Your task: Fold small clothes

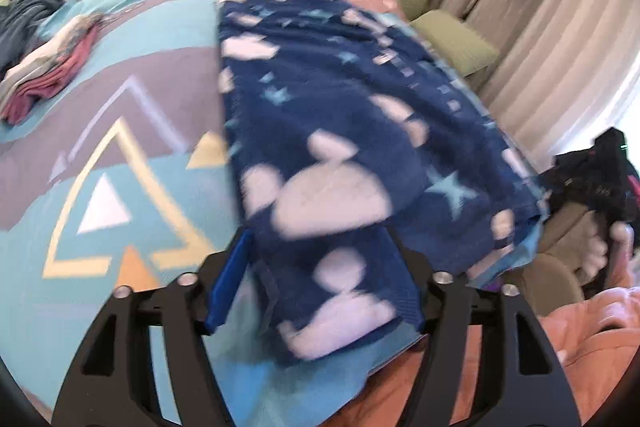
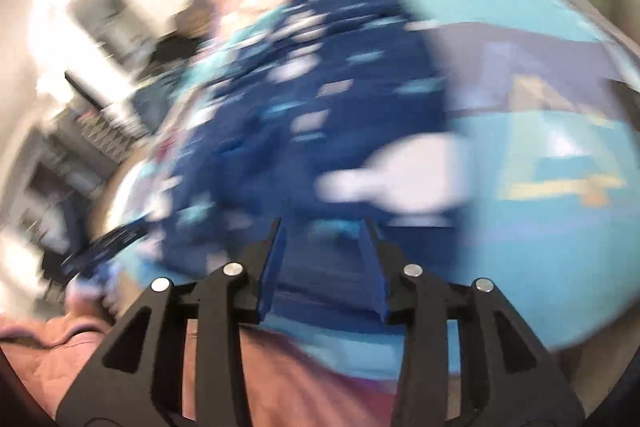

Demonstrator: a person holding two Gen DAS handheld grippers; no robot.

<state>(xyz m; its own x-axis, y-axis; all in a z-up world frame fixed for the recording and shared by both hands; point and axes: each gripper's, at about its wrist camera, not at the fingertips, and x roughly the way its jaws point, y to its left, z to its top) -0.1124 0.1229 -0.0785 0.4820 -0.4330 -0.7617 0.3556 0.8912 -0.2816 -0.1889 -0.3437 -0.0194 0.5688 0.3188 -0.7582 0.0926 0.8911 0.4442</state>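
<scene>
Starry garment (image 1: 344, 131) sharp only left-view

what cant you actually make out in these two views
- Left wrist view: the right finger of the left gripper is hidden under the navy star garment, so its grip cannot be judged.
- Right wrist view: motion blur smears the garment's print and edges, and the room at left.
- Right wrist view: whether the right gripper's open fingers touch the cloth is unclear.
</scene>
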